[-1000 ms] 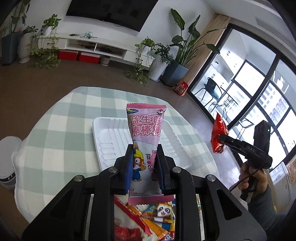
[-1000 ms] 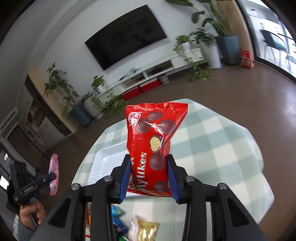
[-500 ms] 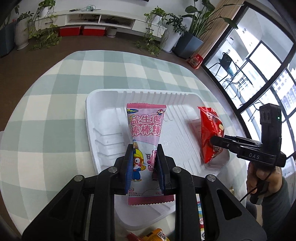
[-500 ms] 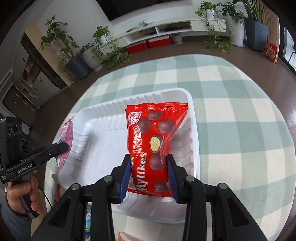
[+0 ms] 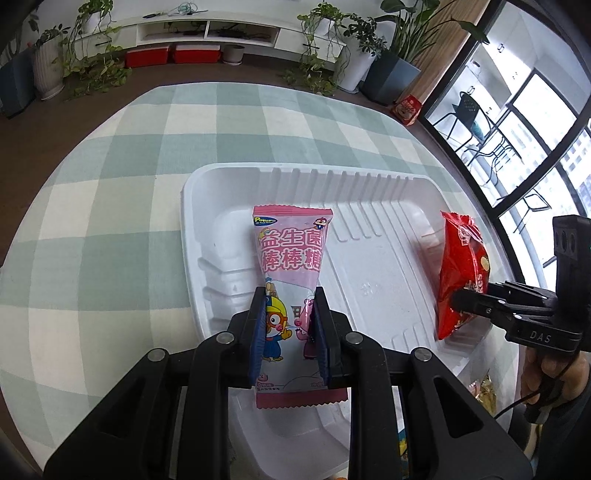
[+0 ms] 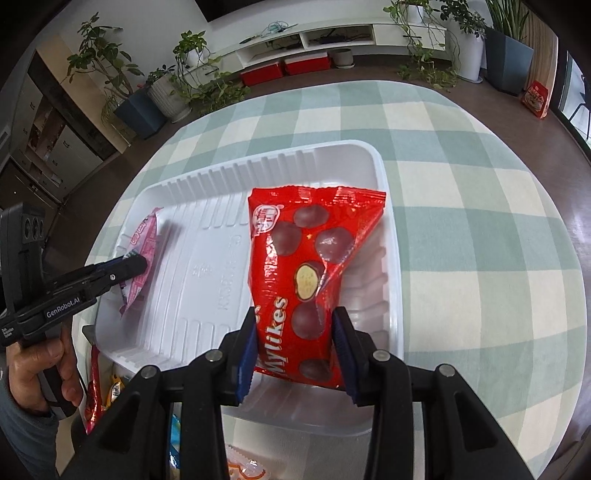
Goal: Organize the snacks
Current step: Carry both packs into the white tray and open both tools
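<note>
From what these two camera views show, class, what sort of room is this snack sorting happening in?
Most likely a home living room: a long white low media shelf along the wall, many green potted houseplants, and a round table with a green-and-cream checked cloth.

The left gripper (image 5: 289,325) points steeply down, its pads pressed on a pink packet (image 5: 291,258). The right gripper (image 6: 295,339), also tilted down, is opening around a red bag (image 6: 306,266).

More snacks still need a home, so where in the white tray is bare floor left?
The white tray is bare down its middle, between the pink candy packet and the red Mylikes bag, and along its ribbed far wall. Both ends are taken; loose snacks crowd the near rim.
</note>
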A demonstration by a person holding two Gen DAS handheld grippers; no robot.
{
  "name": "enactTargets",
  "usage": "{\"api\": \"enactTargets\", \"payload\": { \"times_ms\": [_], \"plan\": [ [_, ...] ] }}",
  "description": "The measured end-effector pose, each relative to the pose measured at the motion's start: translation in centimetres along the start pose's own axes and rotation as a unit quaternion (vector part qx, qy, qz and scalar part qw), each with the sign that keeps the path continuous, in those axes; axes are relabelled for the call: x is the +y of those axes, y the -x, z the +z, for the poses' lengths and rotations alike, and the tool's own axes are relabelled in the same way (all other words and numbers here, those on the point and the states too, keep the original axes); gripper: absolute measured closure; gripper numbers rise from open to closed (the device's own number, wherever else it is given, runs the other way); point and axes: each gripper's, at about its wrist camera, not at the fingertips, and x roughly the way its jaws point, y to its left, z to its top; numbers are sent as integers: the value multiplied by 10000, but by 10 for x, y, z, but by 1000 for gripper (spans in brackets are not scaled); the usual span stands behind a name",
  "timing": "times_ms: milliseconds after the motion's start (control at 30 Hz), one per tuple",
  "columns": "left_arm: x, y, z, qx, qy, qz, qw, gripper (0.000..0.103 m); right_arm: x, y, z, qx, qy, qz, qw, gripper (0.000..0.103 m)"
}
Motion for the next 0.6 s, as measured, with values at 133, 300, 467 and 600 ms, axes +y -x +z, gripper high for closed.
{"api": "enactTargets", "payload": {
  "times_ms": [133,300,467,600],
  "plan": [
    [1,-3,3,11,24,9,10000,81,-3,-1,-1,19,-139,-61,9999,50],
    [-2,0,1,-1,-3,74,10000,78,-4,0,0,-69,-164,-68,9998,49],
    [-5,8,0,-102,-6,-77,9999,51,1,5,2,-177,-81,-27,9998,41],
    [-14,18,0,-210,-112,3,9997,42,8,14,3,-333,59,-59,9994,33]
  ]
}}
